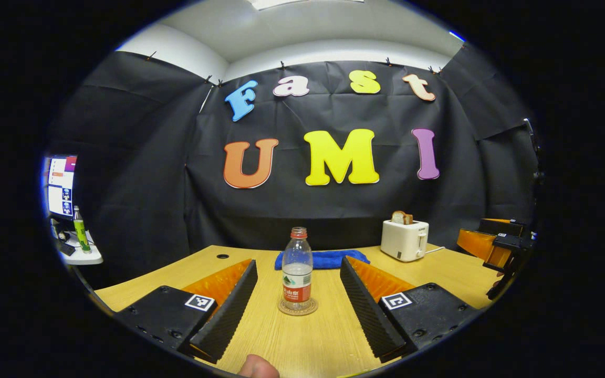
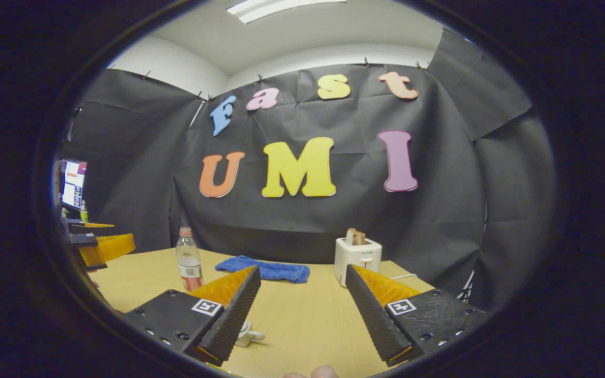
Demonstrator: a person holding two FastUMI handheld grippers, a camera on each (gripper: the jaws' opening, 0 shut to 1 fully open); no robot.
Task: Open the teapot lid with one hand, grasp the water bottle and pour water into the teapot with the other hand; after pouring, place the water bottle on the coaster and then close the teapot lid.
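Wooden table (image 1: 323, 341) in a black-draped booth, both grippers wide open and holding nothing, the task barely begun or just finished
Left gripper (image 1: 298, 328) faces the water bottle (image 1: 297, 269), which stands upright on its round coaster (image 1: 297, 310) centred between the spread fingers but well ahead of them; if the grasp is next, I would advance straight in, level, and close around the labelled middle so the bottle stays upright. Right gripper (image 2: 302, 328) hangs above bare table; beside its left finger a small pale object (image 2: 249, 334) peeks out, possibly part of the teapot, too hidden to tell. That object appears in the right gripper view, while the coaster is plain in the left gripper view, and both show the blue cloth (image 1: 323, 259) and the toaster (image 1: 405, 239) behind
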